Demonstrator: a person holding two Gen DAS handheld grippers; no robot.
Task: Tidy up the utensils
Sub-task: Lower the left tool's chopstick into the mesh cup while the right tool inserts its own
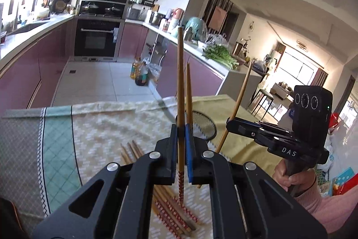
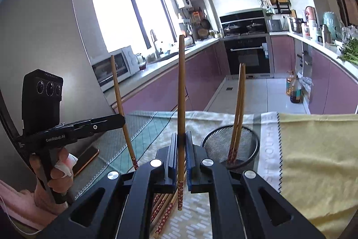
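Observation:
My left gripper is shut on one wooden chopstick, held almost upright with its red patterned end pointing down. My right gripper is likewise shut on a single upright chopstick. Each gripper also shows in the other's view, the right gripper at the right and the left gripper at the left. A black mesh cup stands just beyond the right gripper, with two chopsticks leaning in it. Several loose chopsticks lie on the cloth under both grippers.
A beige and green patterned cloth and a yellow cloth cover the table. A phone lies near its left edge beside a grey fridge. Oil bottles stand on the kitchen floor beyond.

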